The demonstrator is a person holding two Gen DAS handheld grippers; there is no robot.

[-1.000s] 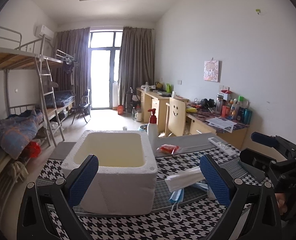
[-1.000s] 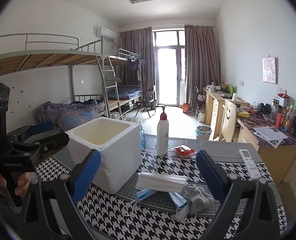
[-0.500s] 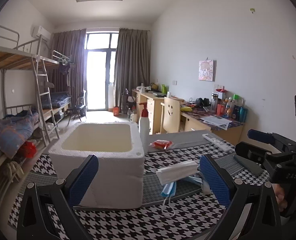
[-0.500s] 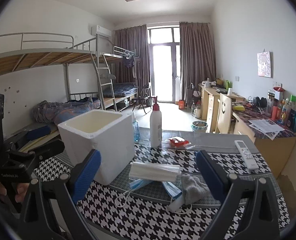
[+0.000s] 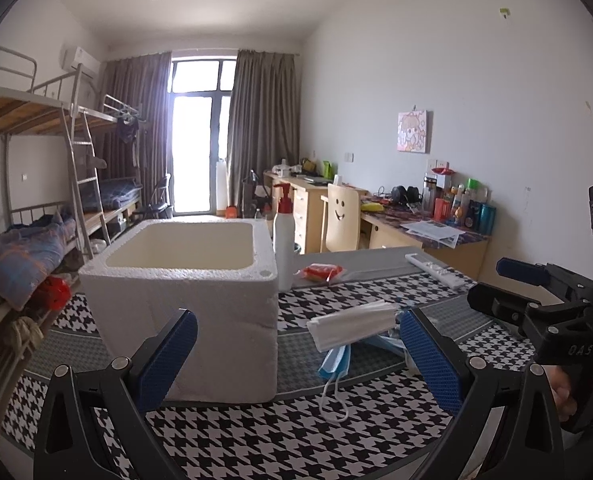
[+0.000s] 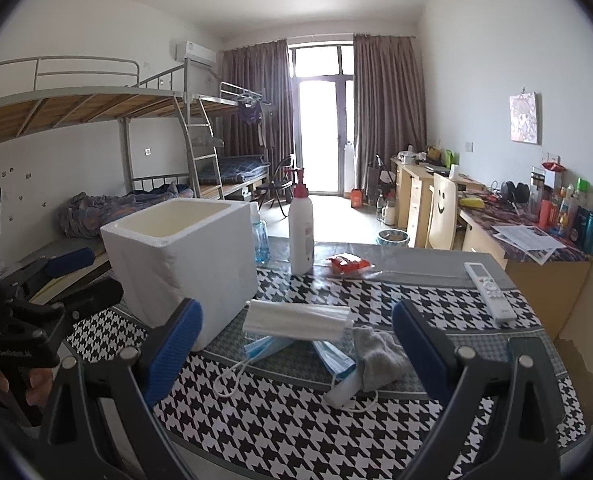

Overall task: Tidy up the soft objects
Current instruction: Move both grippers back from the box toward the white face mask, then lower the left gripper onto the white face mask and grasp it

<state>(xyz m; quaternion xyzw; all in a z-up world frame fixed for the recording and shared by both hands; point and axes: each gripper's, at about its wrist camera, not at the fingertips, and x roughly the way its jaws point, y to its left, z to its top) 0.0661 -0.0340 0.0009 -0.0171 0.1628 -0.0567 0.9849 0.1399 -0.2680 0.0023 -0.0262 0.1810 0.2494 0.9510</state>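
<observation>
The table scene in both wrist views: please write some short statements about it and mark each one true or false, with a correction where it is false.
1. The white foam box is open on top, and what shows of its inside is empty. True.
2. The left claw is shut on a face mask. False: it is open and holds nothing.
3. A grey sock lies beside the pile of face masks. True.
4. The pump bottle lies on its side. False: it stands upright.
5. The right claw is open. True.
6. The remote control is inside the foam box. False: it lies on the table.
</observation>
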